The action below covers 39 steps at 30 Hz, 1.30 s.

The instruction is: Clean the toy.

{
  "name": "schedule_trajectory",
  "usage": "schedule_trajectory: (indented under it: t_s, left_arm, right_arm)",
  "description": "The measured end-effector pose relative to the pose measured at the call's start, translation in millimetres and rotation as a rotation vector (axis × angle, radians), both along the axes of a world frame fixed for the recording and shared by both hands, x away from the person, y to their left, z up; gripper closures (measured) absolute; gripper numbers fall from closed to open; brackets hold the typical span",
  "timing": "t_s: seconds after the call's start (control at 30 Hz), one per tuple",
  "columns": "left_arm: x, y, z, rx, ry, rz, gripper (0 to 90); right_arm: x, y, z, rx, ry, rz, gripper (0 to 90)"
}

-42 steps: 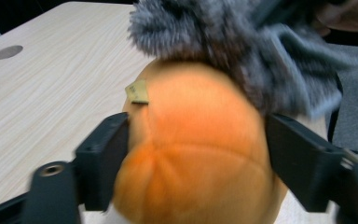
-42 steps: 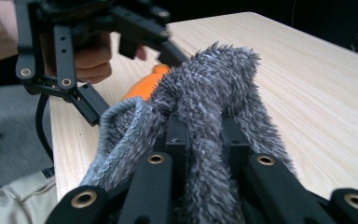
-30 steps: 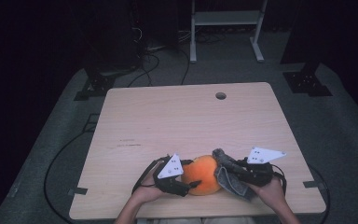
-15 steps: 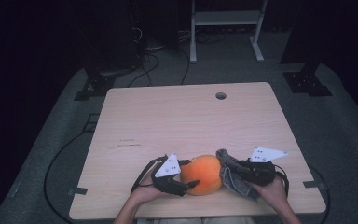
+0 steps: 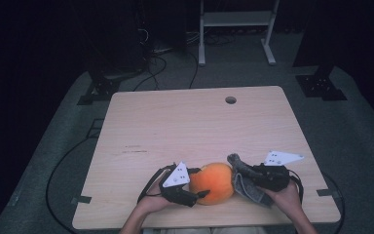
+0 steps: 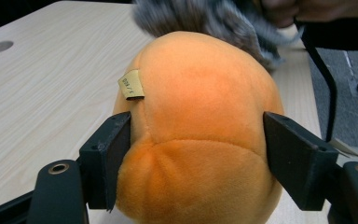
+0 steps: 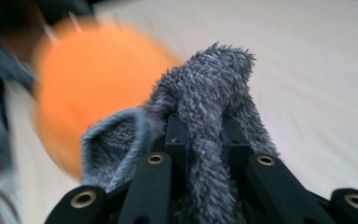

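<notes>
- My left gripper [image 5: 199, 194] clamps the orange plush ball [image 5: 217, 183] at six o'clock on the table [image 5: 185, 126], jaws half spread and pressed into its sides.
- My right gripper [image 5: 251, 179] is pinched tight on the grey fuzzy cloth [image 5: 244, 179], which touches the ball at three o'clock.
- This looks like wiping; next, I'd drag the cloth over the crown.
- Pale wood tabletop, a grommet hole [image 5: 231, 100] at twelve; dark room, cables, metal stand beyond.
</notes>
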State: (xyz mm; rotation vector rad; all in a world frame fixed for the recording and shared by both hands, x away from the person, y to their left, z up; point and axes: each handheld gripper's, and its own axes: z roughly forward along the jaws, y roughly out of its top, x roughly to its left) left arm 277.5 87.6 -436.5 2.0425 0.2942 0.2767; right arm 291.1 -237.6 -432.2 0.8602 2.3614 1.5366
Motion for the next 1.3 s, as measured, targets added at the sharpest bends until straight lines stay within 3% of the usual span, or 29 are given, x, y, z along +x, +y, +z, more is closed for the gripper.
schedule_trajectory:
  t_s: [0.03, 0.1, 0.13, 0.17, 0.23, 0.3, 0.37, 0.43, 0.5, 0.57, 0.63, 0.7, 0.73, 0.77, 0.8, 0.83, 0.93, 1.0, 1.03, 1.1, 1.2, 1.3]
  left_arm:
    - [-1.0, -1.4, 0.1, 0.004, -0.006, -0.008, 26.6]
    - [-2.8, -4.7, 0.2, 0.008, -0.014, -0.018, 26.5]
    - [-3.9, -6.1, 0.1, 0.011, -0.018, -0.023, 26.5]
    - [-4.5, -6.5, 0.1, 0.014, -0.022, -0.027, 26.5]
    - [-5.1, -6.5, 0.1, 0.016, -0.022, -0.035, 26.5]
    - [-5.5, -7.2, 0.2, 0.013, -0.021, -0.034, 26.5]
    - [-6.6, -8.1, 1.2, 0.017, -0.024, -0.042, 26.2]
    - [-7.9, -9.9, 1.6, 0.018, -0.028, -0.053, 25.7]
    - [-9.8, -11.2, 1.6, 0.019, -0.037, -0.066, 25.2]
    - [-10.3, -11.1, 2.0, 0.020, -0.035, -0.073, 24.6]
    - [-9.3, -9.4, 3.6, 0.000, -0.018, -0.080, 19.9]
    - [-5.9, -7.6, 6.2, -0.024, 0.008, -0.064, 18.6]
    - [-3.0, -7.9, 7.3, -0.027, 0.033, -0.027, 10.8]
    - [-0.3, -9.3, 6.8, -0.010, 0.055, 0.003, 9.6]
    - [1.4, -10.9, 2.3, -0.012, 0.092, -0.003, 11.0]
    - [1.4, -10.9, 2.3, -0.012, 0.092, -0.003, 15.0]
    - [-3.8, -14.1, 0.1, -0.002, 0.043, -0.020, 21.9]
    - [-6.9, -18.1, 1.7, 0.013, 0.013, -0.031, 24.0]
    - [-11.7, -23.3, 2.7, 0.039, -0.033, -0.064, 24.6]
    - [-15.8, -25.0, 2.5, 0.062, -0.074, -0.087, 25.0]
    - [-15.2, -21.2, 1.3, 0.074, -0.081, -0.091, 25.8]
    - [-14.0, -19.6, 0.5, 0.072, -0.072, -0.089, 25.6]
  right_arm:
    - [0.0, 0.0, 0.0, 0.000, 0.000, 0.000, 76.5]
    - [-2.5, 3.0, 9.7, 0.050, -0.033, 0.023, 76.4]
    - [-3.6, 5.9, 11.8, 0.052, -0.042, 0.034, 76.4]
    - [-4.0, 9.7, 10.8, 0.023, -0.044, 0.045, 76.4]
    - [-2.3, 11.7, 2.6, -0.015, -0.014, 0.052, 76.3]
    - [0.9, 6.6, -2.9, -0.003, 0.032, 0.047, 76.3]
    - [2.0, -1.2, -4.4, -0.056, 0.057, 0.016, 76.2]
    - [0.4, -0.3, 0.1, -0.038, 0.047, 0.016, 76.2]
    - [-2.7, 5.3, 8.6, -0.008, 0.007, 0.044, 76.2]
    - [-4.3, 9.1, 11.5, -0.007, -0.010, 0.058, 76.3]
    - [-6.1, 14.0, 8.1, -0.029, -0.011, 0.069, 76.5]
    - [-5.5, 11.9, 5.6, -0.014, 0.002, 0.071, 76.6]
    - [-5.5, 8.0, 3.4, -0.016, 0.017, 0.072, 76.6]
    - [-5.5, 6.0, 3.4, -0.017, 0.021, 0.069, 76.6]
    - [-5.6, 4.9, 3.6, -0.017, 0.018, 0.067, 76.6]
    - [-7.0, 5.2, 4.6, -0.019, -0.001, 0.061, 76.6]
    - [-13.4, 13.6, 15.5, -0.033, -0.077, 0.056, 76.6]
    - [-18.5, 23.4, 25.9, -0.015, -0.114, 0.092, 76.7]
    - [-21.4, 29.3, 30.5, -0.019, -0.128, 0.112, 76.7]
    - [-25.8, 39.3, 34.9, -0.039, -0.155, 0.141, 76.8]
    - [-22.1, 38.2, 28.3, -0.045, -0.124, 0.142, 77.1]
    - [-15.2, 24.2, 19.9, -0.036, -0.082, 0.101, 77.1]
